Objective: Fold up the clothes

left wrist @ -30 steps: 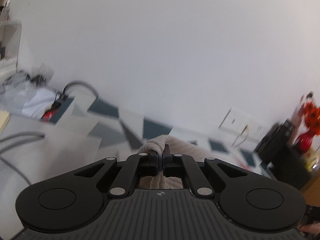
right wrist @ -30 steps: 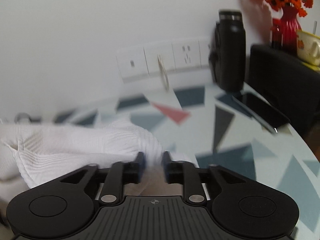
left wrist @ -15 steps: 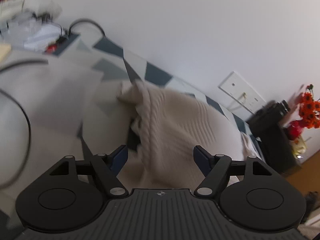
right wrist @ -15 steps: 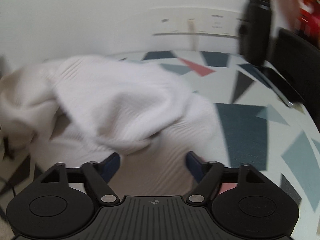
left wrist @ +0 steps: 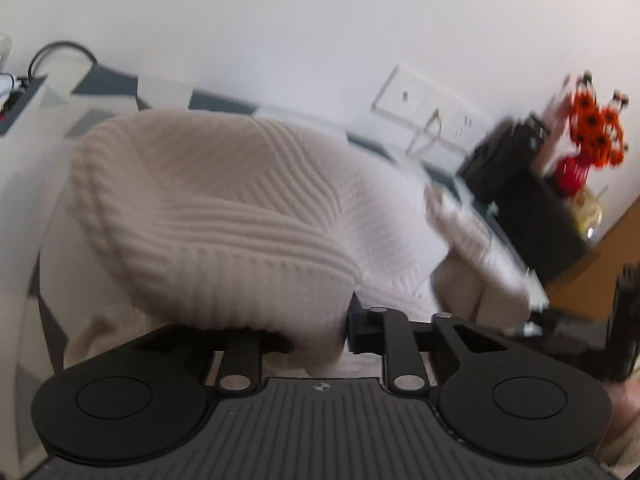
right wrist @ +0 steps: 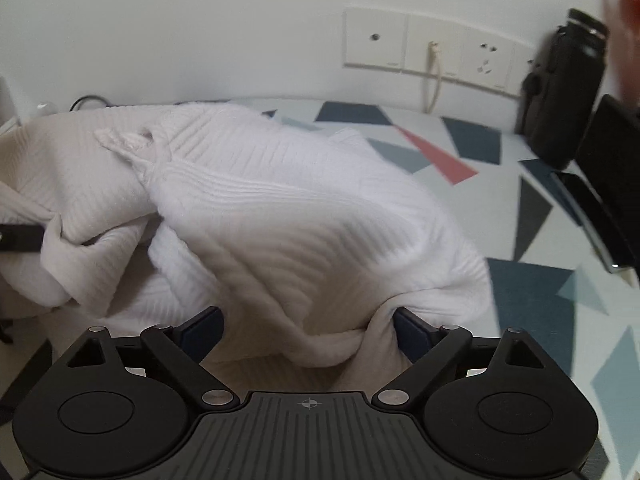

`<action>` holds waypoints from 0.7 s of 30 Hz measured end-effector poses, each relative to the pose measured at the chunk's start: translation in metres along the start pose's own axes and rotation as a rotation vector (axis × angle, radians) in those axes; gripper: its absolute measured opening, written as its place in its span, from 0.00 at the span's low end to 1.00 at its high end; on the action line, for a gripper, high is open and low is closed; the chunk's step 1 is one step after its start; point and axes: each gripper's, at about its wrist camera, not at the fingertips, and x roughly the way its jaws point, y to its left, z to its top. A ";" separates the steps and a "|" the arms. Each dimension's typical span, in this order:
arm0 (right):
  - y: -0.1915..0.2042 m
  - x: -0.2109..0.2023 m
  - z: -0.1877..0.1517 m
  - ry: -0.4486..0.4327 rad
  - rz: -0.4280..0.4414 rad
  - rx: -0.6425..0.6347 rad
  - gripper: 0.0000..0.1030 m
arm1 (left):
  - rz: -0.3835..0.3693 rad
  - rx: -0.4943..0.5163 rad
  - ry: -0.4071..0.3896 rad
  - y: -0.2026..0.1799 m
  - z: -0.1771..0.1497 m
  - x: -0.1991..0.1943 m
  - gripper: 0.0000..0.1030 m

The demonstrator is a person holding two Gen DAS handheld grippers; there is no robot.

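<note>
Lying bunched across the centre of both frames on the patterned table point(right wrist: 532, 292): cream ribbed sweater point(left wrist: 224, 208). Left gripper point(left wrist: 316, 336): having just been closing, now pinching a fold of the knit at lower centre, one finger buried under it. Right gripper point(right wrist: 308, 330): having just been opening, now standing wide, fabric sagging between, brushing one finger point(right wrist: 412, 330), not clamped.
</note>
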 end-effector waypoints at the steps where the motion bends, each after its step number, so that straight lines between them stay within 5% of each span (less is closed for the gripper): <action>1: -0.003 -0.005 0.001 -0.014 -0.014 0.011 0.86 | 0.013 0.010 -0.052 0.000 0.006 -0.008 0.16; 5: -0.016 -0.027 0.004 -0.087 -0.034 0.043 0.86 | 0.075 0.059 -0.228 0.004 0.035 -0.041 0.12; 7: -0.018 -0.033 0.005 -0.100 0.034 0.057 0.85 | 0.093 0.068 -0.270 0.008 0.047 -0.050 0.12; 12: 0.007 -0.016 0.001 -0.034 0.152 -0.027 0.88 | 0.116 0.023 -0.282 0.017 0.048 -0.051 0.12; 17: 0.033 0.018 0.002 -0.013 0.099 -0.147 0.92 | 0.093 0.027 -0.284 0.018 0.049 -0.057 0.11; 19: 0.037 0.030 0.006 -0.016 0.044 -0.193 0.50 | 0.091 0.017 -0.298 0.021 0.053 -0.062 0.11; 21: 0.016 0.030 0.018 -0.033 0.049 -0.094 0.20 | 0.093 -0.005 -0.315 0.028 0.056 -0.069 0.11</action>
